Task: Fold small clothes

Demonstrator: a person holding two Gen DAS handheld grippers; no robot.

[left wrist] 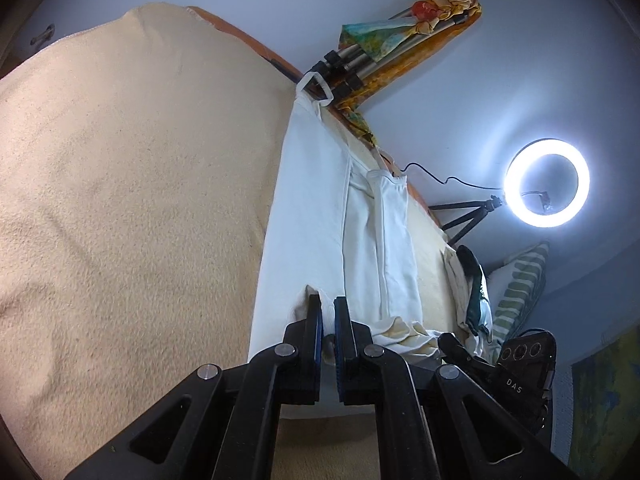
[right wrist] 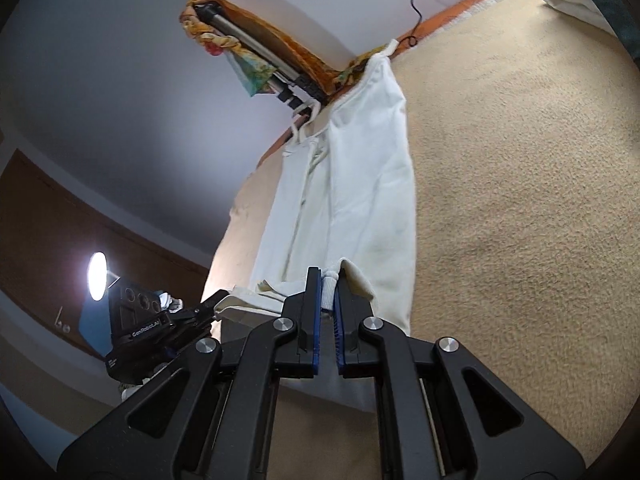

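A white sleeveless top [left wrist: 316, 208] lies stretched lengthwise on a beige fleece blanket [left wrist: 132, 184], folded along its length, straps at the far end. My left gripper [left wrist: 328, 305] is shut on the near hem of the top. In the right wrist view the same top [right wrist: 360, 184] runs away from me, and my right gripper [right wrist: 329, 276] is shut on its bunched near hem. The left gripper [right wrist: 208, 304] shows at the lower left there, holding the other hem corner. The right gripper [left wrist: 456, 344] shows at the lower right of the left wrist view.
A lit ring light [left wrist: 547, 182] on a small tripod stands beyond the blanket's edge. A folded tripod wrapped in a colourful cloth [left wrist: 400, 36] lies at the far end. A striped pillow [left wrist: 520, 288] and other clothes [left wrist: 472, 288] lie to the right.
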